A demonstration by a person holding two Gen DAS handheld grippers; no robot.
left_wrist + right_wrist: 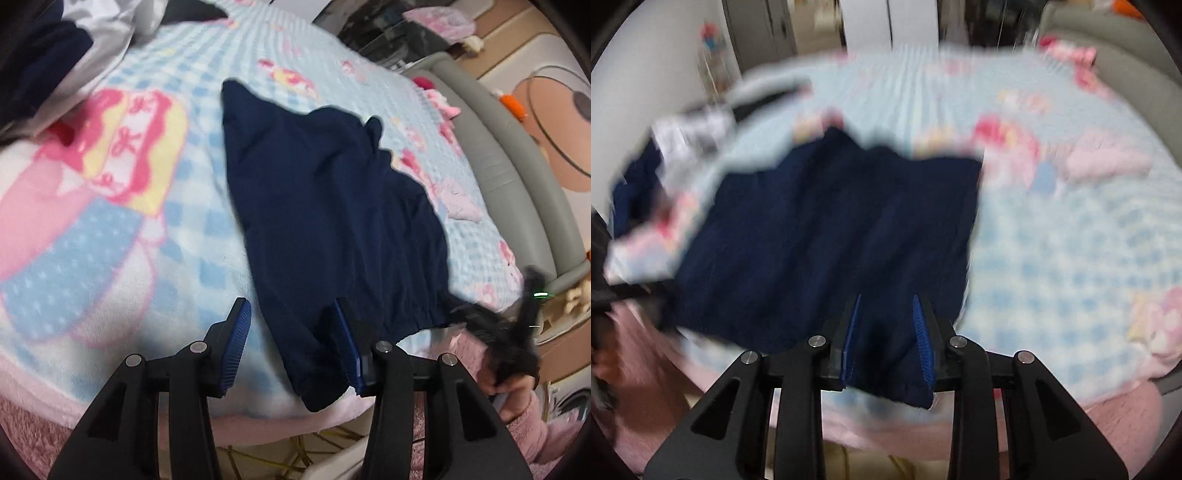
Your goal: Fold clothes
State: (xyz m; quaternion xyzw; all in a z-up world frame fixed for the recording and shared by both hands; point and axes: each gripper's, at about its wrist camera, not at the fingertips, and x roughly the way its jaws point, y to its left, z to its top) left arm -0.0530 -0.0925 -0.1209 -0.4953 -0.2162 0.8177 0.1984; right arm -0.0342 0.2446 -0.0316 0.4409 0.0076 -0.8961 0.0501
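A navy blue garment [332,206] with an elastic hem lies on the bed, reaching the near edge. My left gripper [290,325] is open; the garment's near corner lies between its blue pads, against the right pad [347,347]. In the blurred right wrist view the same garment [827,236] spreads ahead. My right gripper [886,332] has its pads partly closed with the elastic hem between them; whether they clamp it I cannot tell. The right gripper also shows blurred in the left wrist view [517,332] at the hem's right end.
The bed has a light blue checked blanket [184,184] with pink cartoon prints and a pink border. A pile of dark and white clothes [55,55] lies at the far left. A grey padded bed frame [509,166] runs along the right. A small pink cloth [461,206] lies beside the garment.
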